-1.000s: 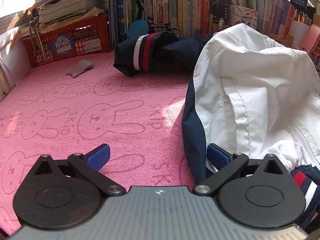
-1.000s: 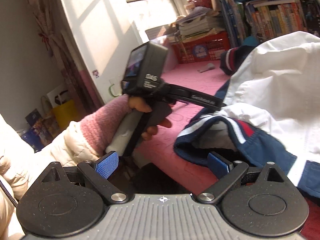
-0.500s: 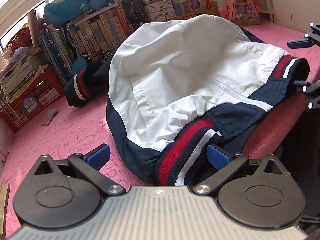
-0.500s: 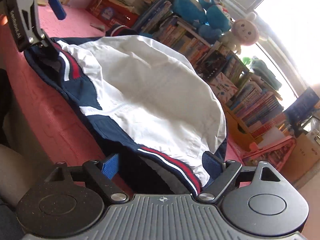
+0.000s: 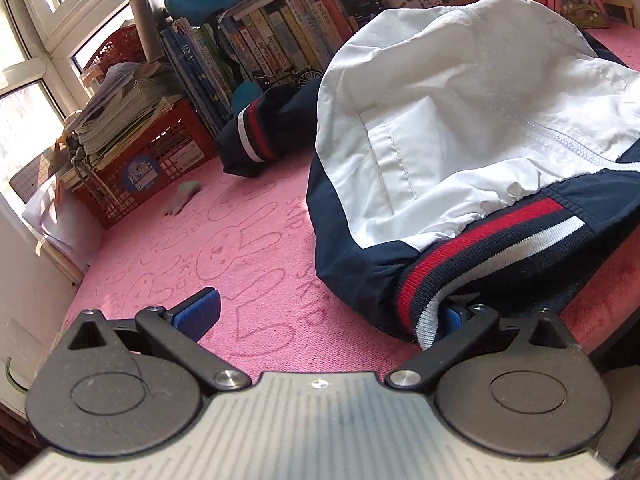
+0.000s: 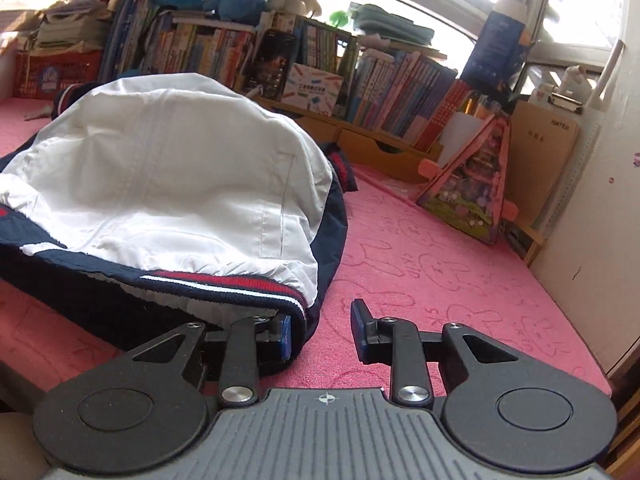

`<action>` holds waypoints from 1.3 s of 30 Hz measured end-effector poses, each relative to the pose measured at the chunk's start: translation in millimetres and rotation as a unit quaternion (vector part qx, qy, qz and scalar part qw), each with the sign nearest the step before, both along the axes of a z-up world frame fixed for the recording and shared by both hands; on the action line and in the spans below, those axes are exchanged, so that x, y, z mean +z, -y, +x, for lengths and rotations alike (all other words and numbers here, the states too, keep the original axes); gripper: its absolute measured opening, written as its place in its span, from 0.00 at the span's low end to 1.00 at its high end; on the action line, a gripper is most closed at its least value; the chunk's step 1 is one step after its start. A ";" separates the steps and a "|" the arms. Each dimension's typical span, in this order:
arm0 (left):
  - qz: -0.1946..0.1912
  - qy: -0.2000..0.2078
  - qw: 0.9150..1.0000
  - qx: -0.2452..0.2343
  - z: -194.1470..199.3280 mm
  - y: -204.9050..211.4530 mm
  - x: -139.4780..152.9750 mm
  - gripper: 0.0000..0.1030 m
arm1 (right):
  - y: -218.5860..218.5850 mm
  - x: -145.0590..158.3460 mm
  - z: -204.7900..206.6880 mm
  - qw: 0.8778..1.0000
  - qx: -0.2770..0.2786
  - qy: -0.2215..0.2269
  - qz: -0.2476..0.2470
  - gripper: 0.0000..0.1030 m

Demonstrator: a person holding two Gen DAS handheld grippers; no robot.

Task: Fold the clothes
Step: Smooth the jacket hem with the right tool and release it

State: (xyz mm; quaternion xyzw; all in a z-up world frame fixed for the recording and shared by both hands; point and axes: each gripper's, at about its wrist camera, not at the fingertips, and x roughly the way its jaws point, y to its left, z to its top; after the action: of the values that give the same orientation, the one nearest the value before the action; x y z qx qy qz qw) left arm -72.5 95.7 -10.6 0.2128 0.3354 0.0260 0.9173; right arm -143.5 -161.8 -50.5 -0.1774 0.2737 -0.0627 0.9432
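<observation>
Jacket, white with navy sides and a red, white and navy ribbed hem, lies puffed up on a pink rabbit-print cloth, its hem at the near edge. The left gripper sits at the hem's left corner with its jaws spread wide: the left finger rests over bare cloth, the right finger's blue pad is tucked under the ribbing, so nothing is clamped. In the right wrist view the right gripper meets the hem's right corner; its jaws stand apart, the left finger's pad just beside or under the fabric edge, the right finger over bare pink cloth. Whether either pad presses the cloth cannot be told. One striped sleeve cuff lies bunched at the far left of the jacket, before a row of books and a red crate. A small grey object near the crate is too blurred to identify. The jacket's far end is hidden behind its own bulge.
</observation>
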 end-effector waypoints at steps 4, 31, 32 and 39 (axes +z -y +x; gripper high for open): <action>0.000 0.035 0.999 0.017 28.3 -2.7 3.7 1.00 | -15.5 -21.2 15.0 0.997 0.022 -0.016 -0.068 0.31; -0.039 0.017 0.999 0.015 23.5 -32.0 -8.5 1.00 | -0.4 -19.5 47.0 0.991 0.097 -0.015 -0.090 0.42; -0.042 0.016 0.999 0.015 22.3 -32.6 -8.5 1.00 | 0.8 -22.1 44.3 0.991 0.097 -0.018 -0.086 0.42; -0.125 -0.019 0.992 -0.024 9.3 -47.8 8.4 1.00 | 14.4 -17.0 36.0 0.990 0.129 -0.040 -0.026 0.46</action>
State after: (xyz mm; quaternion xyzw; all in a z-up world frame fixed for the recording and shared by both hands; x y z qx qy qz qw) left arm -63.1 143.5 -2.2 0.1049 0.3478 -0.0422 0.9307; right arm -107.6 -176.2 -67.4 -0.2378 0.2844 0.0601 0.9268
